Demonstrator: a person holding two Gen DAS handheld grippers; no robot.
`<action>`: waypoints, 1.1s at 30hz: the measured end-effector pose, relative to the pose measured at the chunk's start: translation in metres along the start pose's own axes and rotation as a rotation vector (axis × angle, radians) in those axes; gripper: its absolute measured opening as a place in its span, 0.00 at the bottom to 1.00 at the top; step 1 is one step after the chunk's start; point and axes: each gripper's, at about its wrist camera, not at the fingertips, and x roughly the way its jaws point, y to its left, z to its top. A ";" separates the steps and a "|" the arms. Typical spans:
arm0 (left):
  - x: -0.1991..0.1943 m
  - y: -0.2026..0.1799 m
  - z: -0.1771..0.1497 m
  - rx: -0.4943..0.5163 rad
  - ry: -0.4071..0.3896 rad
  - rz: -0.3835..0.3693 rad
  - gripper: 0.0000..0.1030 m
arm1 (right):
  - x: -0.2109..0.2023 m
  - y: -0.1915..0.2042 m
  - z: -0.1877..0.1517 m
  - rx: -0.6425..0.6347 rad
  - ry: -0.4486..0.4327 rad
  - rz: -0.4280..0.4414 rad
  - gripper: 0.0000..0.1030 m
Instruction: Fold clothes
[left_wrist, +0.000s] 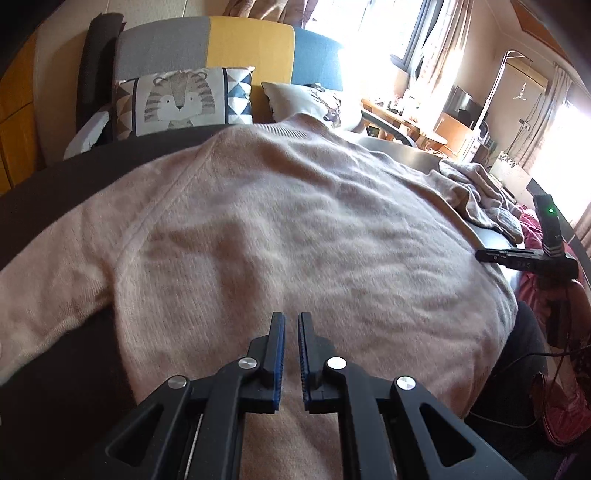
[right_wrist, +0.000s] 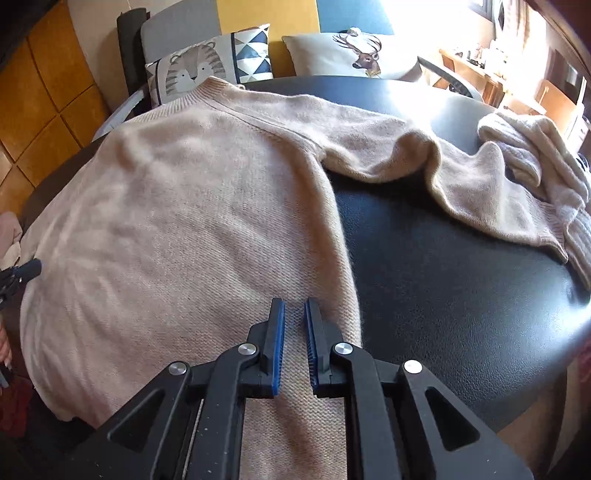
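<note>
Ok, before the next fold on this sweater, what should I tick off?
1. Sweater body flat on the table: ok.
2. Left tongs empty: ok, shut with nothing between.
3. Right tongs empty: ok, slightly apart over the hem.
4. Right sleeve straightened: not ok, bunched, cuff by the other knitwear.
5. Left sleeve cuff laid out: cannot tell, runs off frame.

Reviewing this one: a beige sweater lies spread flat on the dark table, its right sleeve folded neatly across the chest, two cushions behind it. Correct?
Not quite. The sleeve is not folded across the chest; it trails out sideways over the bare table, as the right wrist view shows. The sweater spread on the dark table and the two cushions behind are right.
</note>
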 end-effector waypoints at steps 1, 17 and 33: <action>0.004 0.001 0.008 -0.004 -0.006 0.022 0.06 | -0.003 0.006 0.007 -0.019 -0.017 0.021 0.11; 0.093 0.053 0.078 -0.080 -0.037 0.139 0.10 | 0.068 0.106 0.226 -0.204 -0.016 0.133 0.35; 0.098 0.061 0.076 -0.099 -0.093 0.125 0.10 | 0.211 0.133 0.335 -0.224 0.218 -0.109 0.55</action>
